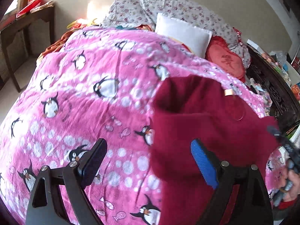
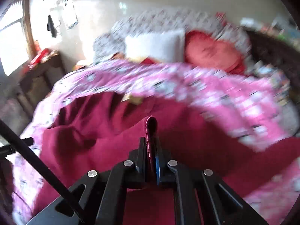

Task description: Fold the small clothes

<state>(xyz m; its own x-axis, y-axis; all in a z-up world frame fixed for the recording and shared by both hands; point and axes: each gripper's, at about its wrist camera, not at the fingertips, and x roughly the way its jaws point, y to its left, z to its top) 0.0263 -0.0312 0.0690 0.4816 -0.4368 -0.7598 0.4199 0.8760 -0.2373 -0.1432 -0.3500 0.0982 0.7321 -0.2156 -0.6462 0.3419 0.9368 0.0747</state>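
A dark red knitted garment (image 1: 196, 116) lies spread on a pink penguin blanket (image 1: 84, 93) on a bed, with a small tan label (image 1: 228, 92) near its far edge. My left gripper (image 1: 148, 146) is open over the garment's left edge: the blue pad (image 1: 204, 165) is over the red cloth and the black finger (image 1: 93, 161) is over the blanket. Nothing is pinched between them. In the right wrist view the garment (image 2: 93, 131) is rumpled, and my right gripper (image 2: 151, 140) is shut on a fold of its hem that pokes out past the fingertips.
A white pillow (image 1: 183, 33), a red cushion (image 1: 225, 60) and a floral quilt (image 1: 168, 5) lie at the head of the bed. A dark wooden table (image 1: 24, 22) stands at the left. A cluttered dark bedside (image 1: 277, 93) runs along the right. A person's hand (image 1: 292, 183) shows at the right edge.
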